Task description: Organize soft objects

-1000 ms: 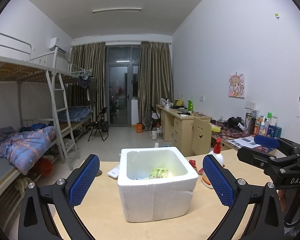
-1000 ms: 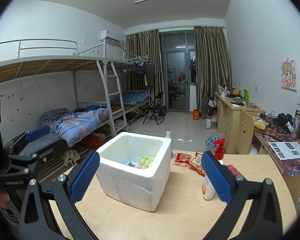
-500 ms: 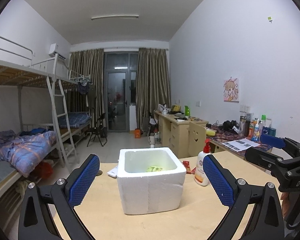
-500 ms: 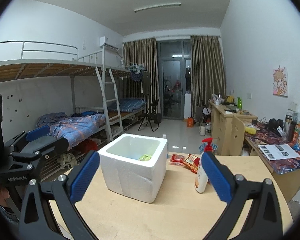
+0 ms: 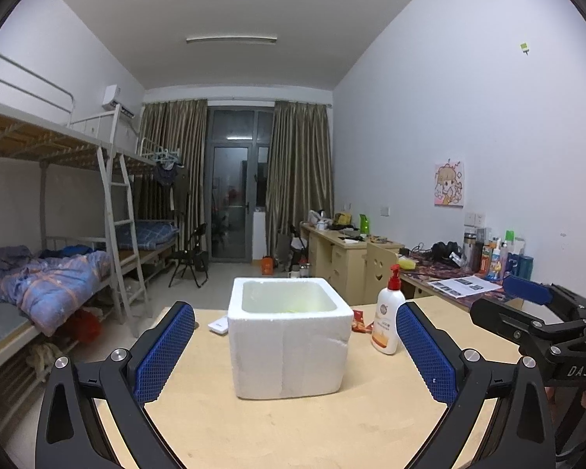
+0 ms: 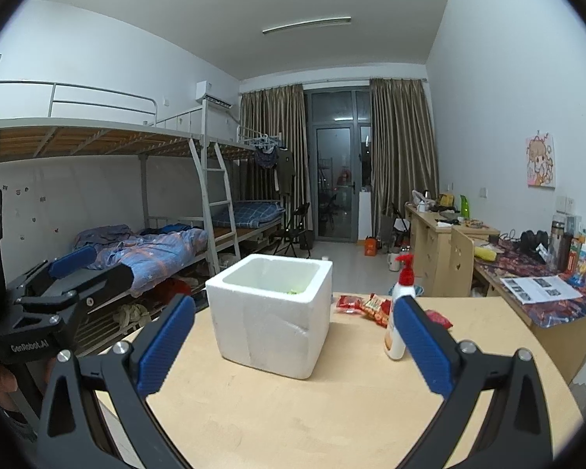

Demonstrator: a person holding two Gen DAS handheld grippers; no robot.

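1. The left gripper (image 5: 295, 348) was held low over the near edge of a pale wooden table (image 5: 293, 430), its two blue-padded fingers (image 5: 164, 355) spread wide apart with nothing between them.
2. The right gripper (image 6: 293, 346) was held the same way just to the right of it, fingers (image 6: 422, 346) spread wide and holding nothing.
3. A white foam box (image 5: 289, 338), open at the top, stood on the table just beyond the left gripper's fingertips, centred between them and not touching either pad.
4. From the right wrist view the foam box (image 6: 271, 312) sat slightly left of centre, apart from both pads; a sliver of green packaging (image 6: 295, 292) showed inside it near the rim.
5. Right of the box stood a white pump bottle (image 5: 388, 322) with a red top, upright.
6. Red snack packets (image 6: 365, 305) lay on the far side of the table, between the box and the bottle.
7. A small flat white object (image 5: 218, 325) lay on the table just left of the box, at its far corner.
8. Beyond the table, bunk beds (image 6: 136, 195) lined the left wall and wooden desks (image 6: 445, 242) lined the right wall.
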